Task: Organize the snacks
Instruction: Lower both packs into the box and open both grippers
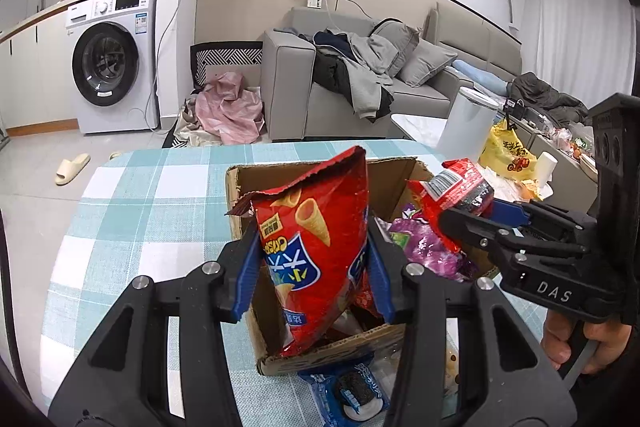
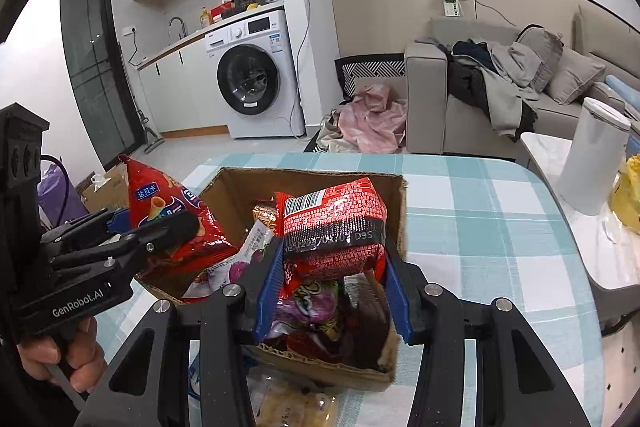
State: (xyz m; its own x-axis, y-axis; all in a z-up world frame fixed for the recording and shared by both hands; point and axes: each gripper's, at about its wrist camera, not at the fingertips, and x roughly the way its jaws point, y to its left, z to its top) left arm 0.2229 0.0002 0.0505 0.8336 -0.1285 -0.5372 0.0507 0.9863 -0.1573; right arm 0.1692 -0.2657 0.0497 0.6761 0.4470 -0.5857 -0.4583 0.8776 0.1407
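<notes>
My left gripper clenches the red corn-cone snack bag and my right gripper clenches the red noodle packet, both above the cardboard box on the checked tablecloth.

washing machine, grey sofa, slipper
</notes>
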